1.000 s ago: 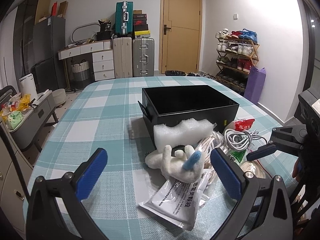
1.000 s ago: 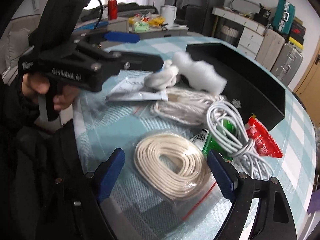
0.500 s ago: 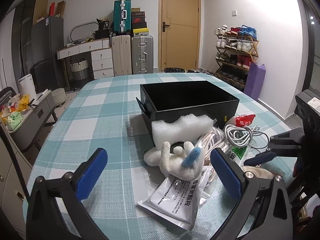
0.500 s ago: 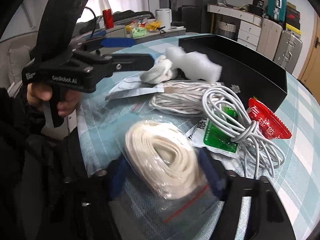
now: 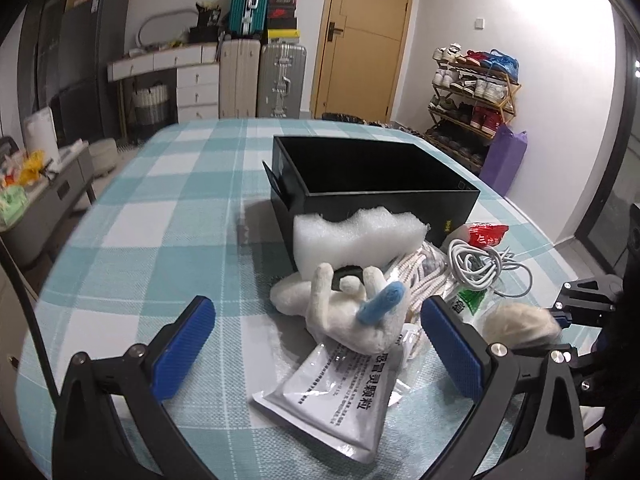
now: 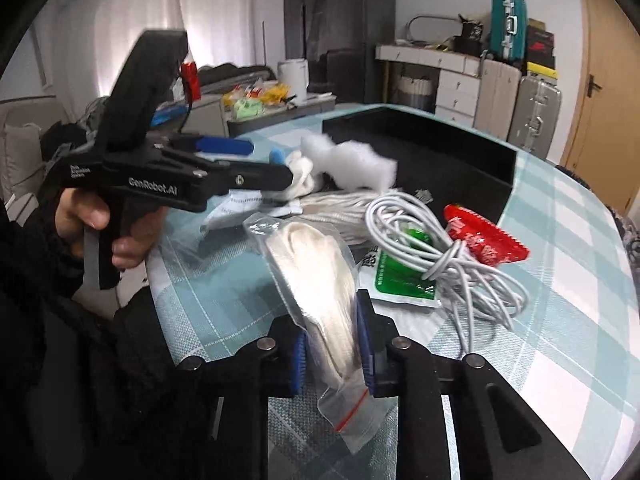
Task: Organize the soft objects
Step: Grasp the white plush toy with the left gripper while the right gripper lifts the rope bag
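Observation:
My right gripper is shut on a clear bag of cream rope and holds it above the checked table; the bag also shows in the left wrist view. My left gripper is open and empty, hovering before a white plush toy that lies partly on a white sachet. Behind them lie a white foam block, a loose rope bundle, a white cable coil, a green sachet and a red packet. A black open box stands behind.
The teal checked table spreads left of the pile. The table's near edge runs close to both grippers. My left gripper's body and hand sit left of the pile in the right wrist view. Suitcases, drawers and a shoe rack stand beyond.
My right gripper closed on the bagged rope and lifted it off the table, tipping the bag upright. My left gripper stayed open and nearly still.

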Demonstrator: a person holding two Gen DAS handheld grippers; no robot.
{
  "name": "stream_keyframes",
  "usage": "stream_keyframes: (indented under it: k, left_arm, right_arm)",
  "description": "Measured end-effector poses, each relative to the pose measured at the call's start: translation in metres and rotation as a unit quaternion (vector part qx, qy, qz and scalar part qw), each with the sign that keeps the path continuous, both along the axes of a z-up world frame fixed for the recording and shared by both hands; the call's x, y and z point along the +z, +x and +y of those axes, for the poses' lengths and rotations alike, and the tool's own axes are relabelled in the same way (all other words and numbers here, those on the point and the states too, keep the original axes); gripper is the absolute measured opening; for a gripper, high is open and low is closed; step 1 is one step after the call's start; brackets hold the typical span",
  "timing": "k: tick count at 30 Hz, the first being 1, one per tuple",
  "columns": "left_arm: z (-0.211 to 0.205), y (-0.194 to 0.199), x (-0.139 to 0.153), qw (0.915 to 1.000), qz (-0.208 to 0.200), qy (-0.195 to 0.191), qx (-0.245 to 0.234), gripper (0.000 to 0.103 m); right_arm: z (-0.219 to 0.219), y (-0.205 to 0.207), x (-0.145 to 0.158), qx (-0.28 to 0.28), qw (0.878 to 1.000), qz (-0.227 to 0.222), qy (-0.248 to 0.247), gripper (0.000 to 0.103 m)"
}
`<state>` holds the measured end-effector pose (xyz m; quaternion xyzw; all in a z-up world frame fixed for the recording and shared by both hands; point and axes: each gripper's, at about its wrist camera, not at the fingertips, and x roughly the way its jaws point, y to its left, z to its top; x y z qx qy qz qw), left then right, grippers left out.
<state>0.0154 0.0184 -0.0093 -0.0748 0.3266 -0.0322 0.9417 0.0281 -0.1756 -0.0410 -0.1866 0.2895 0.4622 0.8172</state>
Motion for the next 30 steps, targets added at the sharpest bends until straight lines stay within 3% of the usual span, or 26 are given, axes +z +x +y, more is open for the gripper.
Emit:
stream_keyframes:
  k: [8, 14, 17, 19, 21, 30]
  left_arm:
    - [0.0, 0.003, -0.002, 0.9999, 0.01, -0.004, 0.009, 0.103]
    - [-0.001, 0.005, -0.004, 0.9994, 0.016, -0.032, -0.004, 0.1]
    - [-0.002, 0.006, -0.004, 0.999, 0.02, -0.038, -0.01, 0.082]
    - [-0.004, 0.006, -0.005, 0.9987, 0.021, -0.042, -0.02, 0.061]
    - [-0.007, 0.006, -0.005, 0.9981, 0.025, -0.047, -0.03, 0.047]
    - [-0.013, -0.008, 0.004, 0.9991, 0.009, -0.02, -0.036, 0.039]
  right_arm:
    - [-0.01, -0.004, 0.011, -0.014, 1.0, -0.014, 0.023, 0.019]
    - [-0.014, -0.004, 0.01, -0.022, 0.999, -0.017, 0.026, 0.019]
    - [-0.012, -0.003, 0.011, -0.023, 0.999, -0.019, 0.025, 0.019]
    - [-0.011, -0.002, 0.012, -0.024, 0.999, -0.019, 0.027, 0.019]
    - [-0.01, -0.002, 0.013, -0.026, 0.999, -0.022, 0.027, 0.019]
    - [-0.006, -0.005, 0.017, -0.024, 0.999, -0.029, 0.032, 0.017]
